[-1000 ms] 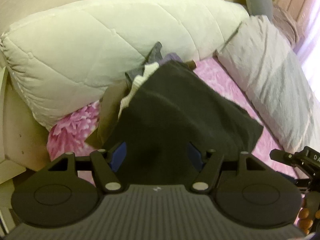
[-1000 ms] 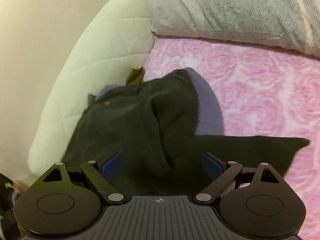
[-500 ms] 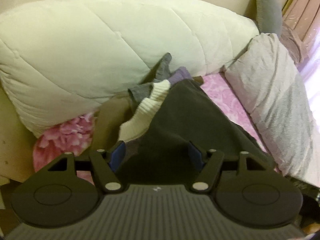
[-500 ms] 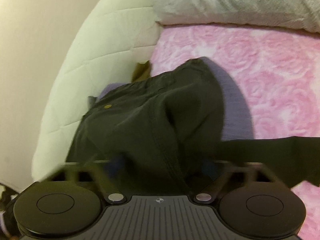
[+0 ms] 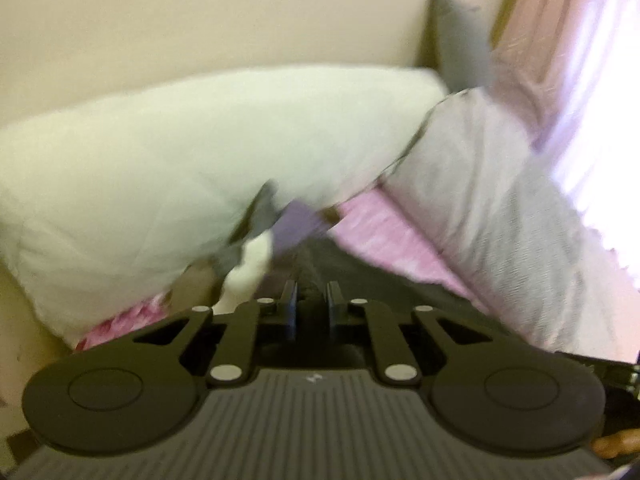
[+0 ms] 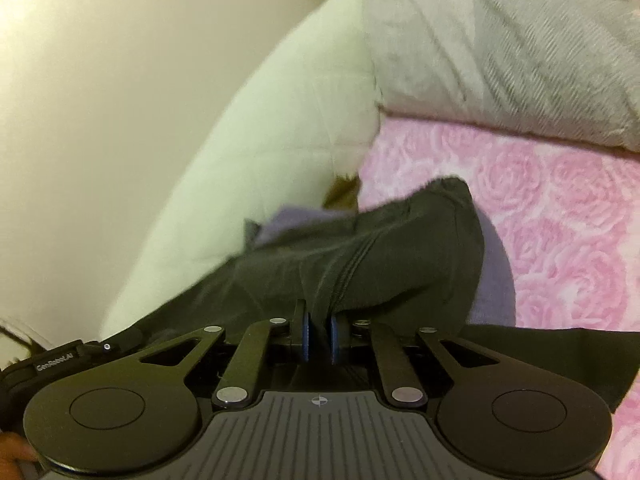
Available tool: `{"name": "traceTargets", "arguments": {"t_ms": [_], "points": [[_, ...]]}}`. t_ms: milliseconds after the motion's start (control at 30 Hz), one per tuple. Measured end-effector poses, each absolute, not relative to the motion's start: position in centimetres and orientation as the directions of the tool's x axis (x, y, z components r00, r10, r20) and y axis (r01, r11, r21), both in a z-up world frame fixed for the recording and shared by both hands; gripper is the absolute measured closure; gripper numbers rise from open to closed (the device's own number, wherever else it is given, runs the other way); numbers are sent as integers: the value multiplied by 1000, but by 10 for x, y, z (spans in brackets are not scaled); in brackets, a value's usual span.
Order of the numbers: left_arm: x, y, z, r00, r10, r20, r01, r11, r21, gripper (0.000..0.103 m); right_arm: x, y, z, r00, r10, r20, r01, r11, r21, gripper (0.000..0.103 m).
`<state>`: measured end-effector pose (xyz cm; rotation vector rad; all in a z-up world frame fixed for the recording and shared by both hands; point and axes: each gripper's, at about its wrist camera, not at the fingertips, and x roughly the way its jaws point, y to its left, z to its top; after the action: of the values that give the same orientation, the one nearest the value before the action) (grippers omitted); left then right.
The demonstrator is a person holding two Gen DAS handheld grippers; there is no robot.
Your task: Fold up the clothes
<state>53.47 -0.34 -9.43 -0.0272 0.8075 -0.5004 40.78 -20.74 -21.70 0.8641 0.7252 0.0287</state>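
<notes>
Black garment [image 6: 384,264] lies at frame centre on the pink bed [image 6: 560,208]. Both tools, L [image 5: 311,304] & R [image 6: 319,334], were wide 1 s ago, now pinch it: grip taken, fold can begin.

Your left wrist view is smeared by motion blur: the pale quilted duvet [image 5: 192,184] and the grey textured pillow [image 5: 492,200] lose their stitching and weave, and the small heap of clothes is only soft blotches. Daylight floods in through the pink curtain [image 5: 576,60] at the upper right, blown out to white glare along that edge. Your right wrist view is sharper; the rose pattern of the pink bedsheet [image 6: 560,208] reads clearly, and the dark garment [image 6: 380,256] casts a bluish shadow on it. Both views bend strongly at the rims, with black corners. The light overall is warm and dim.
</notes>
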Motion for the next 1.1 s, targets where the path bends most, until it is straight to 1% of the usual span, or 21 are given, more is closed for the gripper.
{"name": "traceTargets", "arguments": {"t_ms": [167,300,367,400,533,600,667,700,767,800,833,867,900,933,967,1000,1033,1067,1100], "points": [[505,-35,-45,554,-573,-604,553,796,-248,93,362,-239,-172,833,221,-507,273,633,725,95],[475,-80,-11,499,-674,-545,664,701,-258,93,291,-264,-128,899,62,-435,304,626,718,95],[450,-107,12,461,-736,-496,730,632,-261,94,255,-277,-106,919,-20,-393,320,620,716,95],[437,-120,26,441,-767,-466,761,595,-260,102,237,-283,-95,927,-61,-371,327,617,716,95],[365,-156,90,300,-918,-261,889,368,-272,103,166,-309,-52,935,-223,-278,356,602,715,95],[325,-167,115,232,-953,-196,926,278,-257,103,123,-311,-39,924,-288,-252,380,604,700,95],[284,-177,125,170,-968,-185,948,212,-237,103,78,-308,-29,908,-348,-232,408,609,680,95],[265,-181,123,137,-969,-204,951,187,-246,103,55,-307,-24,899,-377,-222,422,611,670,95],[235,-184,104,87,-958,-274,943,168,-287,103,9,-305,-14,878,-434,-200,450,612,650,95],[221,-186,89,64,-944,-325,936,169,-309,103,-14,-300,-15,866,-452,-212,475,615,630,95],[207,-188,64,36,-919,-393,926,179,-333,103,-39,-293,-25,849,-455,-268,517,612,599,95],[192,-188,42,13,-889,-458,915,195,-353,102,-65,-286,-40,823,-452,-343,565,599,567,95],[177,-188,17,-11,-846,-532,903,221,-369,102,-87,-280,-58,794,-429,-431,607,585,537,94],[159,-186,-13,-38,-788,-615,891,252,-379,102,-106,-273,-83,753,-365,-548,646,568,510,93],[142,-183,-38,-65,-731,-679,882,276,-381,102,-127,-268,-113,671,-285,-684,705,531,470,88],[121,-179,-65,-95,-661,-745,877,298,-376,102,-150,-261,-146,551,-200,-810,777,477,411,75],[108,-176,-91,-116,-597,-793,877,314,-365,101,-172,-250,-176,422,-129,-898,840,430,333,50],[92,-173,-110,-132,-542,-830,878,325,-352,101,-194,-236,-197,326,-95,-941,879,398,264,39],[77,-167,-127,-147,-492,-858,881,330,-340,101,-216,-224,-213,265,-78,-961,899,381,217,36]]}}
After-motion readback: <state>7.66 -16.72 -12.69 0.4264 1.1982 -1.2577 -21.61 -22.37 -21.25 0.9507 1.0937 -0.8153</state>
